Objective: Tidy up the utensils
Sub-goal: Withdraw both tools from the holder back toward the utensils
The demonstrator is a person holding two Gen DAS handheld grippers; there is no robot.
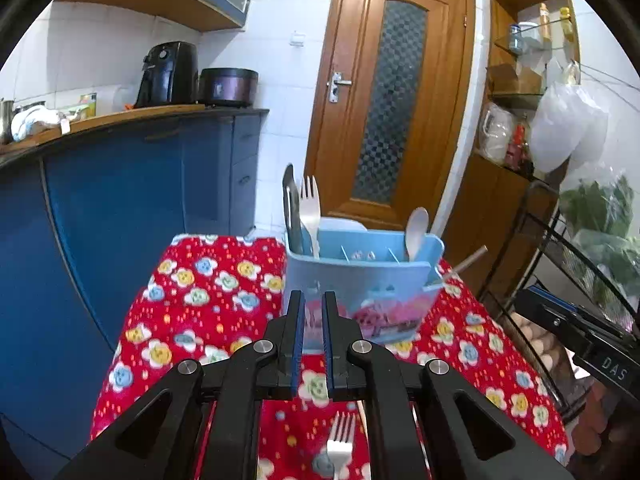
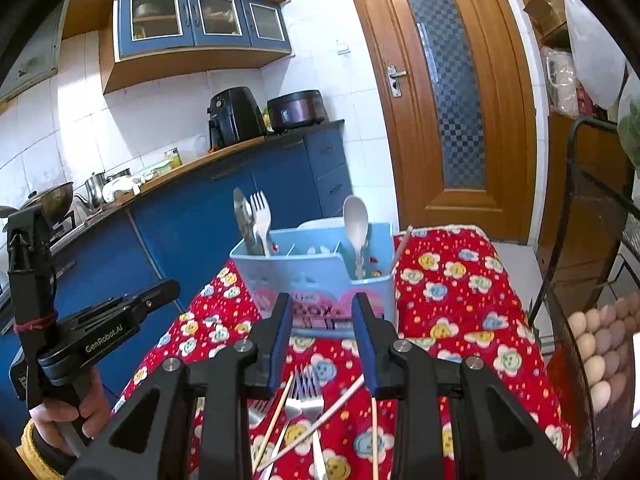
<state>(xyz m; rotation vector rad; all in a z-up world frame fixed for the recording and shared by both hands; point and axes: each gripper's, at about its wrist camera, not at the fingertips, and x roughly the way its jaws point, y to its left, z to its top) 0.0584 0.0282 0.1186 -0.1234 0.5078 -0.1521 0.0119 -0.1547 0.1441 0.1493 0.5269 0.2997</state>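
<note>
- The blue utensil caddy [image 2: 320, 268] stands on the table with the red flowered cloth [image 2: 460, 280], at about 12 o'clock from both grippers.
- In its left compartment a fork [image 2: 262, 216] and a dark metal utensil [image 2: 242, 216] stand upright; a white spoon [image 2: 356, 220] stands in the right compartment, and a chopstick [image 2: 400, 248] leans out at the right edge.
- Loose forks [image 2: 306, 396] and chopsticks [image 2: 276, 416] lie crossed on the cloth, at 6 o'clock under the right gripper [image 2: 322, 340]. They are not yet sorted.
- The right gripper has its jaws partly apart and nothing is between them.
- The left gripper [image 1: 313, 320] has its jaws almost together, with only a narrow gap, and they hold nothing. One fork [image 1: 340, 436] lies on the cloth at 6 o'clock below it.
- Risk: the forks and chopsticks overlap, so a grip on one could drag or flip the others off the cloth.
- Risk: thin chopsticks lie flat on soft cloth; the pads could pinch the cloth together with the stick, or the stick could slip out.
- Risk: the caddy looks light and already carries tall pieces on the left side. A push from a utensil that comes in at an angle could tip it or slide it toward the far edge of the table.
- Risk: both grippers are close together near the caddy, so they may hit each other.
</note>
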